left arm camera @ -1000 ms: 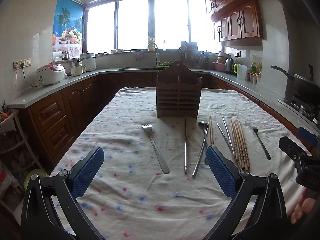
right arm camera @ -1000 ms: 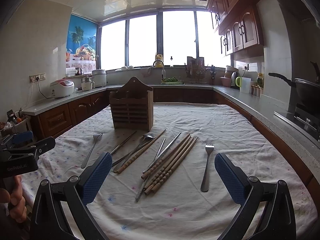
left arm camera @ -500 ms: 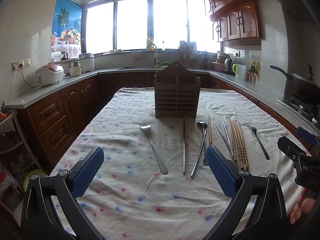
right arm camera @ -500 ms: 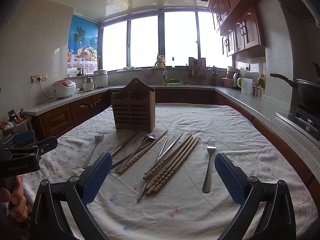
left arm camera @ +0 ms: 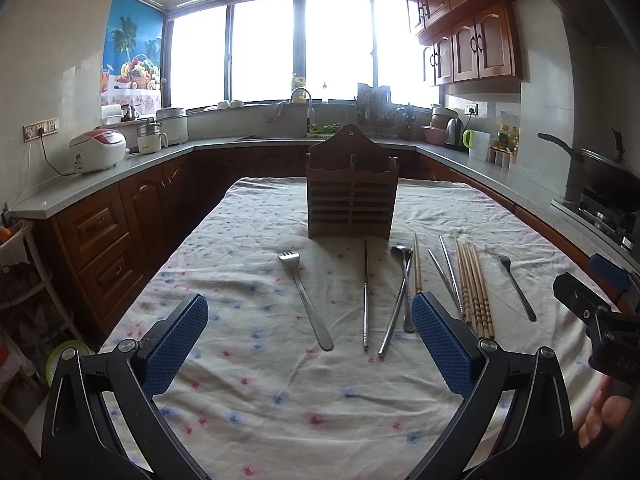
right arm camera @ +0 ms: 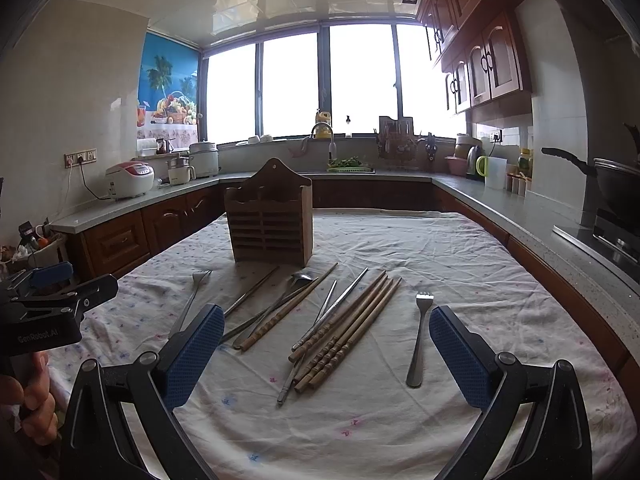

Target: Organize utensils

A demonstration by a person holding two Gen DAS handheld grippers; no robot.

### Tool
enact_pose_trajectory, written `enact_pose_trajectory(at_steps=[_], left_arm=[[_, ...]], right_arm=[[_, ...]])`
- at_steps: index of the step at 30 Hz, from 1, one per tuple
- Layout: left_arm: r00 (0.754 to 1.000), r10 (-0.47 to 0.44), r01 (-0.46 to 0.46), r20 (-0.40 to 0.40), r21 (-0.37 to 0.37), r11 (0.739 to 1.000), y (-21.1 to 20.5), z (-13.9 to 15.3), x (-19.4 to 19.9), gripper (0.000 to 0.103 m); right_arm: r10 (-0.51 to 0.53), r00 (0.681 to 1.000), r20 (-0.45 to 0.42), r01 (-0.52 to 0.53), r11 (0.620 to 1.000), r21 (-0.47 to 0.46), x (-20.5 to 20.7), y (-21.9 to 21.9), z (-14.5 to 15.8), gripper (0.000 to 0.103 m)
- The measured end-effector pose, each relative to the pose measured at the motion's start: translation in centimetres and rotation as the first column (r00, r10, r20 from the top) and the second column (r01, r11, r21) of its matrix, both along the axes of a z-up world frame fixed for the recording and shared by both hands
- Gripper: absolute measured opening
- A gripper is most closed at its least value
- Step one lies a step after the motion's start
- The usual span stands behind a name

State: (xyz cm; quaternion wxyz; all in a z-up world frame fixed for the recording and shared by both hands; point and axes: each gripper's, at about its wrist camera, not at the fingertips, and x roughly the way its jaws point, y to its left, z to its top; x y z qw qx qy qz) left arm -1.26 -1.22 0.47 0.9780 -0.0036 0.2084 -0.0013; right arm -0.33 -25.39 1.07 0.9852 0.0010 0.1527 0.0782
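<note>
A wooden utensil holder (left arm camera: 352, 196) (right arm camera: 270, 222) stands upright on the table. In front of it lie a fork (left arm camera: 306, 300), a metal chopstick (left arm camera: 365, 296), two spoons (left arm camera: 398, 296), several wooden chopsticks (left arm camera: 474, 288) (right arm camera: 344, 332), metal chopsticks (right arm camera: 336, 304) and a second fork (left arm camera: 514, 284) (right arm camera: 418, 340). My left gripper (left arm camera: 310, 344) is open and empty, hovering short of the left fork. My right gripper (right arm camera: 326, 354) is open and empty, near the wooden chopsticks.
The table has a floral white cloth (left arm camera: 280, 392). Counters run round the room with rice cookers (left arm camera: 98, 150), a sink tap (left arm camera: 300, 94), a kettle (left arm camera: 454, 132) and a wok (left arm camera: 600, 172) on the stove at right. Each gripper shows at the edge of the other's view.
Both views have shifted slightly: the holder and utensils sit a touch nearer. Both grippers stay open and empty.
</note>
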Motion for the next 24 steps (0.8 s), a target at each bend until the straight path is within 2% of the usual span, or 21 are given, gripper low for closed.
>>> enact_pose_trajectory(at_steps=[19,24], left_arm=[[1.0,-0.011,0.011,-0.02,-0.005,1.0,0.0,-0.2,0.5,0.103],[0.998,-0.023,0.022,-0.051,-0.026,0.999,0.3,-0.4,1.2,0.103]], right_arm=[[-0.01,1.0,-0.02,0.01,1.0,0.012,0.5,-0.4,-0.1,0.103],[-0.019,0.999,-0.038,0.02,1.0,0.016,0.9,-0.9,0.1,0.103]])
